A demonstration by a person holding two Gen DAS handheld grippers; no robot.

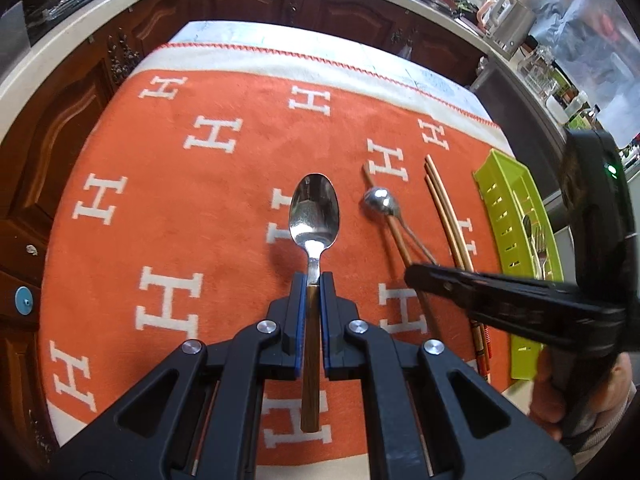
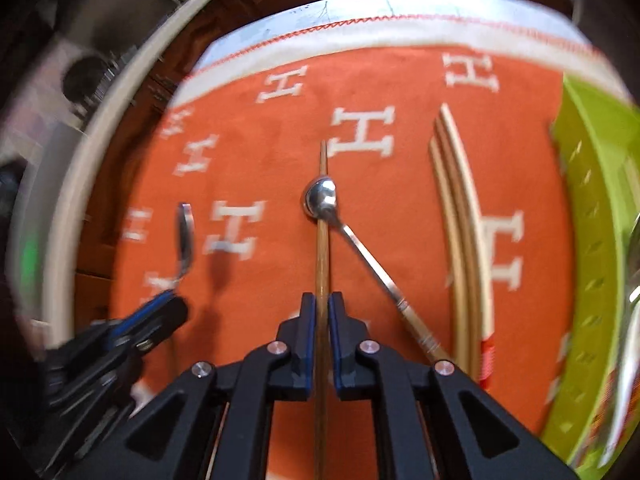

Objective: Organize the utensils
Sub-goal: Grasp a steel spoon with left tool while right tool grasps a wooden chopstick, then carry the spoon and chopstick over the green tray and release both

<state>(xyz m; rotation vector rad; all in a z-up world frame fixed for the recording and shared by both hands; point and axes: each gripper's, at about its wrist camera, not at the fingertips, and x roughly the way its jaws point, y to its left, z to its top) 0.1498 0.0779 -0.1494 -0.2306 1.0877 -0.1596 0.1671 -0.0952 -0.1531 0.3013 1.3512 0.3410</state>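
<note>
Left black two-finger gripper (image 1: 314, 280) clamps the wooden-handled steel spoon (image 1: 315, 216) above the orange H-patterned cloth (image 1: 180, 208). Right gripper (image 2: 321, 300) pinches a single brown chopstick (image 2: 322, 216) lying on that cloth, beside the small round-bowled spoon (image 2: 320, 199); lime-green slotted tray (image 2: 580, 240) sits at the cloth's right edge.

Big spoon (image 1: 315, 216) held w/ bowl up (wooden handle); small spoon (image 1: 380, 201) across chopstick (image 2: 322, 240) on cloth.
</note>
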